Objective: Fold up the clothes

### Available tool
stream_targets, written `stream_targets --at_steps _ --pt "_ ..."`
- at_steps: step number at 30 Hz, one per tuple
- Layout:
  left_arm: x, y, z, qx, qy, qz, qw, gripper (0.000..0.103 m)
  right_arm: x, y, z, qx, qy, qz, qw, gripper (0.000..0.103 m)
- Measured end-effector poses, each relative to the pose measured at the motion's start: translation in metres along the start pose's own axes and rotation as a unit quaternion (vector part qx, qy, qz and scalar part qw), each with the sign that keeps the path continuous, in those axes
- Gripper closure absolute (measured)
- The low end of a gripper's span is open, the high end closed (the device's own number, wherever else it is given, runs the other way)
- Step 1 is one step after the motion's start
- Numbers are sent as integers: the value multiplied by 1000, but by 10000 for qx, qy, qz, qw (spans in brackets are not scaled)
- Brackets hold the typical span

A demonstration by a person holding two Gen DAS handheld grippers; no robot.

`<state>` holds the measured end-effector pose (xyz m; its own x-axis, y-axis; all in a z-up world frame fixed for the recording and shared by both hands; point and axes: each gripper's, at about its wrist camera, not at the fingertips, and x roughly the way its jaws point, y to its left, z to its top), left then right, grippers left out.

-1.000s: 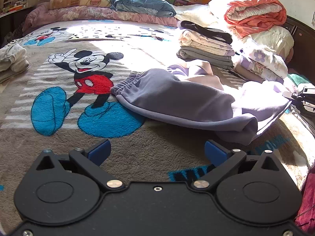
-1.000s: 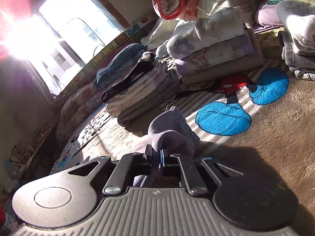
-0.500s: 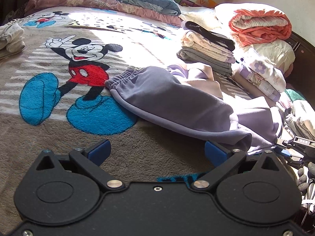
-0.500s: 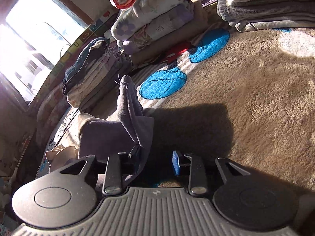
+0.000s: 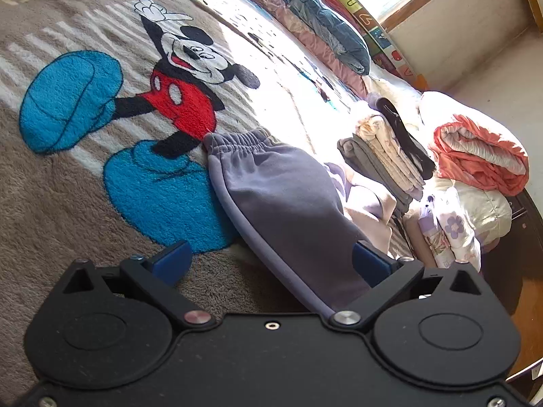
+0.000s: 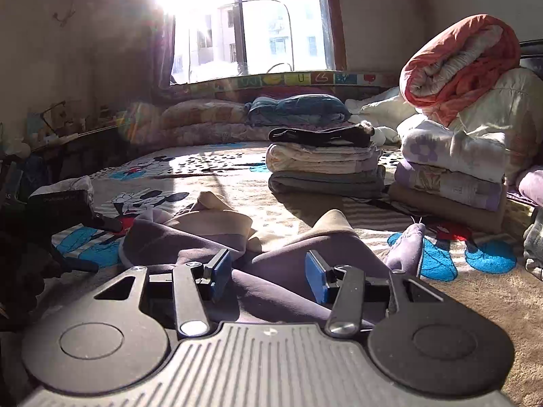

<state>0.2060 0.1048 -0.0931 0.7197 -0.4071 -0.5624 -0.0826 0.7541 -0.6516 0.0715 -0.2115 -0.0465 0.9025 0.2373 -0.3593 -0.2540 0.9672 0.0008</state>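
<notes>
The pants [image 5: 281,200] lie on the blanket [image 5: 51,203] that covers the bed. Their waistband end rests on the mouse picture [image 5: 180,78]. The other end runs back between the jaws of the left gripper [image 5: 271,263]. In the right view, the pants [image 6: 278,271] lie between the jaws of the right gripper [image 6: 268,276], maybe touching them. Behind the pants sits a pile of folded clothes [image 6: 325,166]. Right of that pile is a stack of bedding [image 6: 454,176] with a rolled quilt [image 6: 458,64] on top. Pillows [image 6: 210,118] lie at the back, under the window [image 6: 251,23].
</notes>
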Motion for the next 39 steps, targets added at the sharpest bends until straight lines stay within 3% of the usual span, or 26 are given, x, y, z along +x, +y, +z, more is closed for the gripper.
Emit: stream_targets --at_steps 2,4,7,10,15,21,22,23,24,25,30,34,36,39 --pt "-6 -1 6 130 -28 203 9997 1 13 42 11 -933 17 314 9951 49" --pt "-12 1 11 294 -20 423 9987 1 26 80 15 -1828 94 543 9816 48" --pt "-22 14 15 303 -22 558 9980 1 50 136 13 -3258 240 754 9421 49" --pt "-33 34 20 56 -55 534 9985 1 72 169 10 -4051 326 759 9105 49" --pt "-56 62 24 -230 -165 584 9979 1 117 207 2 -4829 668 613 8710 54" --pt "-81 81 26 -474 -290 473 9973 1 164 226 -6 -5205 1085 235 8466 59" --pt "-82 83 27 -496 -297 459 9973 1 168 228 -6 -5197 1106 207 8469 60" --pt "-84 84 27 -519 -304 445 9972 1 171 228 -4 -5120 1159 211 8509 70" --pt "-85 85 28 -541 -312 431 9971 1 174 226 0 -4984 1228 207 8580 80" --pt "-86 87 28 -564 -319 417 9970 1 176 222 6 -4811 1256 186 8674 98" --pt "-88 85 29 -571 -318 316 9974 1 158 188 45 -3406 959 354 9346 99" --pt "-84 76 27 -461 -278 262 9982 1 135 147 78 -1927 641 593 9774 99" --pt "-80 72 26 -414 -252 261 9985 1 127 123 92 -1224 502 632 9892 99" --pt "-75 68 23 -340 -217 293 9988 1 113 84 106 -290 279 625 9972 99"
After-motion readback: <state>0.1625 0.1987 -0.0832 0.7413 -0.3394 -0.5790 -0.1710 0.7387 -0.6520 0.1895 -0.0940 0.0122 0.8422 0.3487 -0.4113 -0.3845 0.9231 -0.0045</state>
